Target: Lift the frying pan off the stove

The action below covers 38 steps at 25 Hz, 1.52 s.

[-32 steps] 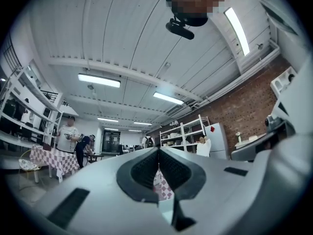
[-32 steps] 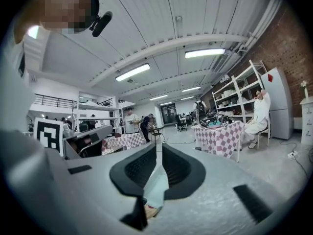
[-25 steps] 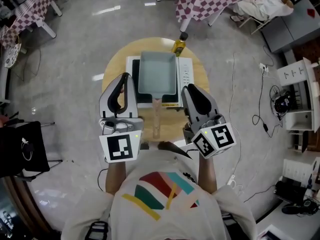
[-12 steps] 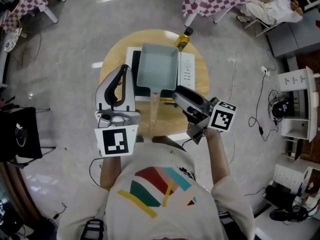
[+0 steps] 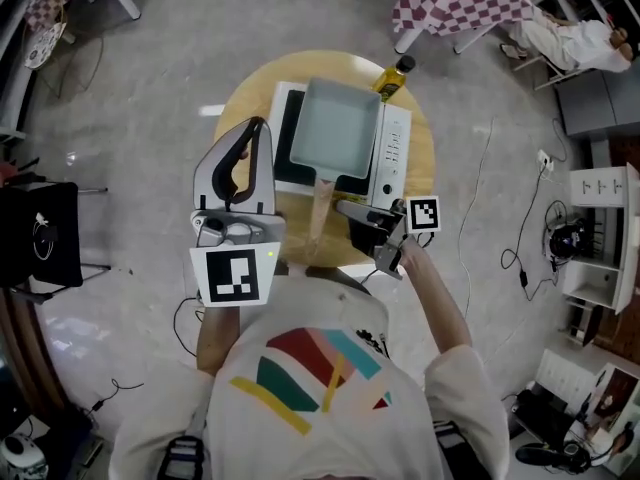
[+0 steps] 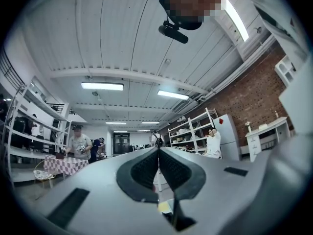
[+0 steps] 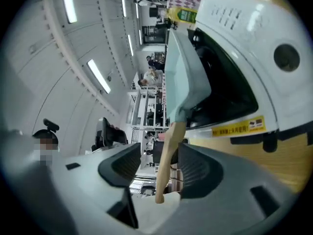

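A pale blue-green rectangular frying pan [image 5: 333, 133] sits on a white stove [image 5: 395, 153] on the round wooden table [image 5: 250, 98]. Its wooden handle [image 5: 320, 213] points toward me. My right gripper [image 5: 345, 208] lies rolled on its side at the handle's right and is open. In the right gripper view the handle [image 7: 166, 131] runs between the spread jaws of the right gripper [image 7: 160, 153], with a gap at the left pad, and the pan [image 7: 188, 77] lies beyond. My left gripper [image 5: 256, 128] hangs left of the pan. In the left gripper view the left gripper [image 6: 158, 153] points up, shut on nothing.
A yellow oil bottle [image 5: 393, 78] stands at the stove's far right corner, also in the right gripper view as the oil bottle [image 7: 186, 14]. Checked-cloth tables and a seated person are at the far side. A black chair [image 5: 40, 248] stands left. Cables trail on the floor at right.
My right gripper has rolled onto its side, moved forward and left to the pan handle, and its jaws have spread. The left gripper has hardly moved.
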Available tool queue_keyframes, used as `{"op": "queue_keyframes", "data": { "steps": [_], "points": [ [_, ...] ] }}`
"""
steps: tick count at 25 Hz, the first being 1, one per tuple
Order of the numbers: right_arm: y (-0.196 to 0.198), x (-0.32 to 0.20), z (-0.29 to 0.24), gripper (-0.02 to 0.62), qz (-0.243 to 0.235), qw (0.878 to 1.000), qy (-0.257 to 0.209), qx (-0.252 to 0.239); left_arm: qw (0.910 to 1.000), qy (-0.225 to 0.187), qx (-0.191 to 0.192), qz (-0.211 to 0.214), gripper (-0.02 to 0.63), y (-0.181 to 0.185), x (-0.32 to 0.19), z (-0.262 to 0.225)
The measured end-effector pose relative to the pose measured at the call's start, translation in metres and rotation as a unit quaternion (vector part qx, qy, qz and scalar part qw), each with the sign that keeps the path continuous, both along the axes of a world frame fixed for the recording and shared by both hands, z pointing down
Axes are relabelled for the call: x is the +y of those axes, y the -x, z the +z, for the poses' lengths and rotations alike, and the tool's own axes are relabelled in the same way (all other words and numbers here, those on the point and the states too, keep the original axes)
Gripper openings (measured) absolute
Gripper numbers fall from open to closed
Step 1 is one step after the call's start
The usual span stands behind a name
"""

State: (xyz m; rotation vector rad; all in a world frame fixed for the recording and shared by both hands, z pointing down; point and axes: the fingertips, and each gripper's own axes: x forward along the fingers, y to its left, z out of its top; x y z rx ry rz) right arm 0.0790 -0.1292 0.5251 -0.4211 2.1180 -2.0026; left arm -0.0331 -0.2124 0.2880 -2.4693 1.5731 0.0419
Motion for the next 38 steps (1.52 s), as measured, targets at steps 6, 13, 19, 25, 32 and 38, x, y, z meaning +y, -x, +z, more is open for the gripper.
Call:
{"op": "queue_keyframes", "data": {
  "steps": [6,13,19,25,32,38],
  "points": [
    [0.036,0.004,0.013,0.199,-0.045,0.997,0.035,-0.055,0.9998,0.006,-0.010,-0.015,0.006,0.010,0.003,0.004],
    [0.057,-0.006,0.008,0.193,-0.051,0.991,0.056,-0.115,0.9992,0.008,-0.017,-0.035,0.006,0.019,0.005,0.006],
    [0.069,-0.010,0.001,0.178,-0.054,0.986,0.061,-0.145,0.9988,0.011,-0.017,-0.045,0.006,0.024,0.003,0.008],
    [0.077,-0.011,0.000,0.153,-0.042,0.987,0.067,-0.143,0.9988,0.016,-0.016,-0.044,0.006,0.025,0.001,0.012],
    [0.076,-0.008,0.011,0.087,-0.031,0.991,0.066,-0.111,0.9990,0.019,-0.017,-0.036,0.006,0.019,0.003,0.015],
    [0.078,-0.008,0.017,0.028,-0.023,0.993,0.077,-0.082,0.9990,0.029,-0.013,-0.032,0.006,0.015,0.002,0.016]
  ]
}}
